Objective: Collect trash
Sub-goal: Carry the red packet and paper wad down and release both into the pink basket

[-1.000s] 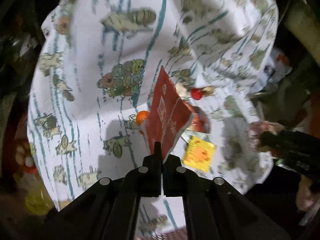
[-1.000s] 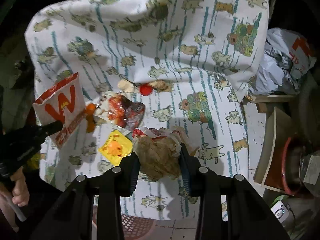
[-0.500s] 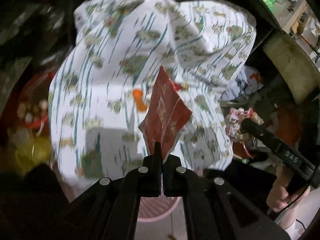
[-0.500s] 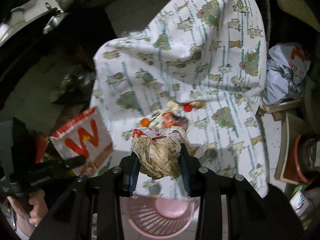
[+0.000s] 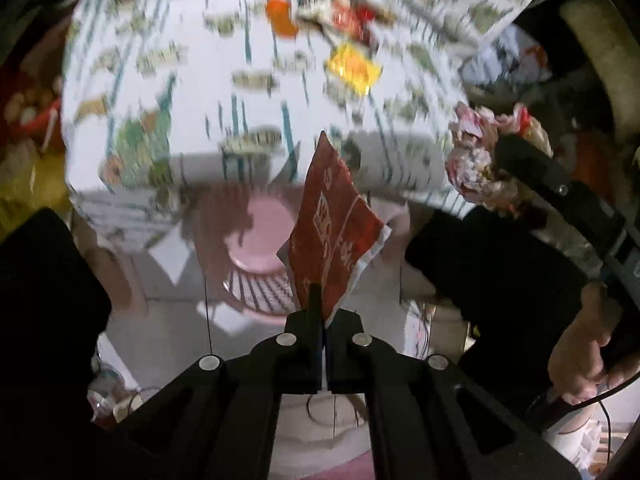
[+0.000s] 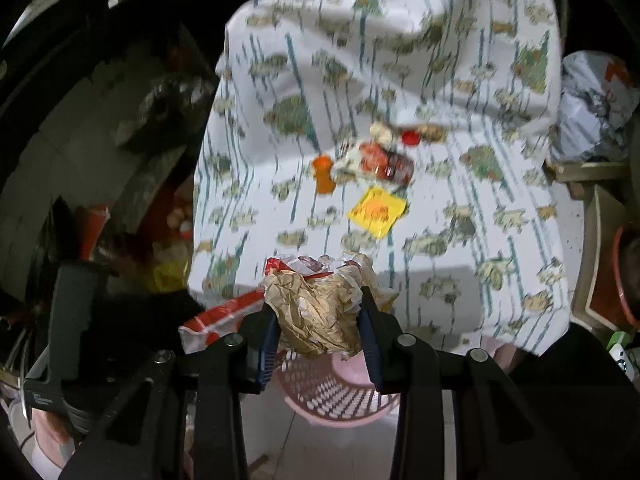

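Observation:
My left gripper (image 5: 323,312) is shut on a red paper packet (image 5: 334,232), held above a pink mesh basket (image 5: 260,284) on the floor. My right gripper (image 6: 320,332) is shut on a crumpled brown paper wad (image 6: 320,304), over the same pink basket (image 6: 336,396). In the left wrist view the right gripper with its wad (image 5: 484,164) shows at the right. On the patterned tablecloth (image 6: 400,60) lie a yellow wrapper (image 6: 378,212), an orange lid (image 6: 323,172), a red wrapper (image 6: 380,160) and a red cap (image 6: 410,137).
A grey plastic bag (image 6: 592,108) lies right of the table. Wooden boards and a red-rimmed tub (image 6: 624,276) stand at the far right. Dark clutter and a red bowl (image 5: 28,116) lie left of the table. A person's hand (image 5: 580,356) grips the right tool.
Both grippers have drawn back from the tabletop and tilted down, carrying the packet and the wad; the pink basket has come into view beneath them.

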The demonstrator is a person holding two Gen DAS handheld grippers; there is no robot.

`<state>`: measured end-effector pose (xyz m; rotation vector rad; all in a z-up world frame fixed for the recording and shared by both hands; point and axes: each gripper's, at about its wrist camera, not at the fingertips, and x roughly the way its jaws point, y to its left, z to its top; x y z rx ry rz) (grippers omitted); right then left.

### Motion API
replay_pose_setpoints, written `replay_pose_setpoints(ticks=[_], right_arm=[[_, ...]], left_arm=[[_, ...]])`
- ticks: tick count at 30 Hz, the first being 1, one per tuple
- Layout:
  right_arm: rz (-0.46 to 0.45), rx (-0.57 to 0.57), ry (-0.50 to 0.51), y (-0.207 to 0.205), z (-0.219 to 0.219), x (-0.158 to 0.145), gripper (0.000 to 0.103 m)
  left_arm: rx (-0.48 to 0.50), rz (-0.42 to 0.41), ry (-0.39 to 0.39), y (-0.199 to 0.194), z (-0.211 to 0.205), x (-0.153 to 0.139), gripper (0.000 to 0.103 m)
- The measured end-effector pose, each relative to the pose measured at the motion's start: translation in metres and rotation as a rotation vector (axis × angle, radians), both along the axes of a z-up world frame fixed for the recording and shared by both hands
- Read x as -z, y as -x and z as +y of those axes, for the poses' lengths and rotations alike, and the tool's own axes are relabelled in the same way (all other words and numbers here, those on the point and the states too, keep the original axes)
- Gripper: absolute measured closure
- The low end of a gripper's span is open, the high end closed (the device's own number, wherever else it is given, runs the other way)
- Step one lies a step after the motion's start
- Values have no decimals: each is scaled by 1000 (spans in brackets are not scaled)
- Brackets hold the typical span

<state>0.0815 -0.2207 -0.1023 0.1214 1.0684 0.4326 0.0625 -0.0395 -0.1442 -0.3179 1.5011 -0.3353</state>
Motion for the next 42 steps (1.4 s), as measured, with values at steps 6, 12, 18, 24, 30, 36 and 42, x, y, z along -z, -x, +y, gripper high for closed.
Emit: replay_pose_setpoints(ticks=[6,12,18,24,30,36,42], right_arm=[[113,16,67,-4,10,42,65],[240,-21,112,-7,19,92,65],[311,-7,210,-19,13,144,65],[343,30,219,-34,-1,176,65],[293,39,249,-42,8,194,61],[292,56,287,-43,16,205,45],[225,103,200,-33,10,169,44]], left_arm=[[-50,153,-43,-6,5,60,103],[-37,229,-96,-13,-5,105,103],[-5,259,-105,-21,-15,142,103],[11,203,-189,-25,-20,143,51],[-54,200,-216,-19,-1,130,47],[-96,31,-256,-16,10,66,47],[-114,-195,-240,-14,13,-2,47]])
